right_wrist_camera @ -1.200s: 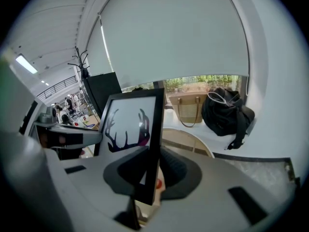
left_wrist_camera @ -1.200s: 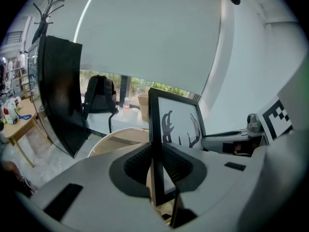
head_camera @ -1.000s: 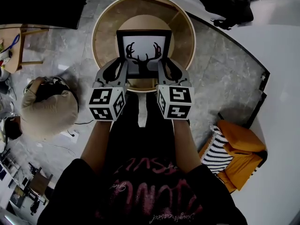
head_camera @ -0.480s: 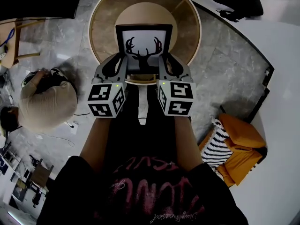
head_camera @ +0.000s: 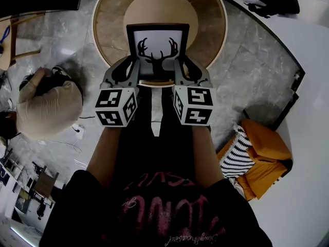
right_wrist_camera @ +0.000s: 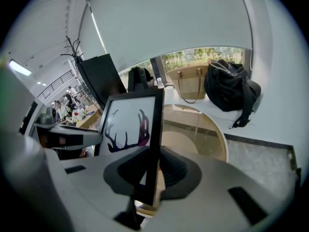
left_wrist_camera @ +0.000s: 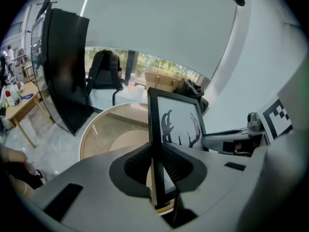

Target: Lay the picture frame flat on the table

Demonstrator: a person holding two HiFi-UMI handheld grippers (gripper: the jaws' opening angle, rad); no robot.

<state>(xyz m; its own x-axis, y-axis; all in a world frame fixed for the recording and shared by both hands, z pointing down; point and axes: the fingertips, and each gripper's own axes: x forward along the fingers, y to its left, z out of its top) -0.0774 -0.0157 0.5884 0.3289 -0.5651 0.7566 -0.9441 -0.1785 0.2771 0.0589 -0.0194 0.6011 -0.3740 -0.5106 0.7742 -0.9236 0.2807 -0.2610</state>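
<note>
A black picture frame (head_camera: 157, 49) with a white print of dark antlers is held upright above the round glass table (head_camera: 105, 19). My left gripper (head_camera: 130, 71) is shut on the frame's left edge (left_wrist_camera: 154, 144). My right gripper (head_camera: 181, 70) is shut on its right edge (right_wrist_camera: 153, 144). In the left gripper view the antler print (left_wrist_camera: 179, 127) faces toward my body, and the right gripper view shows the same print (right_wrist_camera: 128, 127). The frame's lower edge is hidden behind the jaws.
The table has a pale rim and a round wooden base (head_camera: 159, 9) seen through the glass. An orange chair with a striped cushion (head_camera: 252, 158) stands at the right. A seated person (head_camera: 49, 109) is at the left. A black backpack (right_wrist_camera: 229, 93) lies beyond the table.
The frame and both grippers have shifted slightly farther over the table, and the table's base now shows more above the frame. Both grips are unchanged.
</note>
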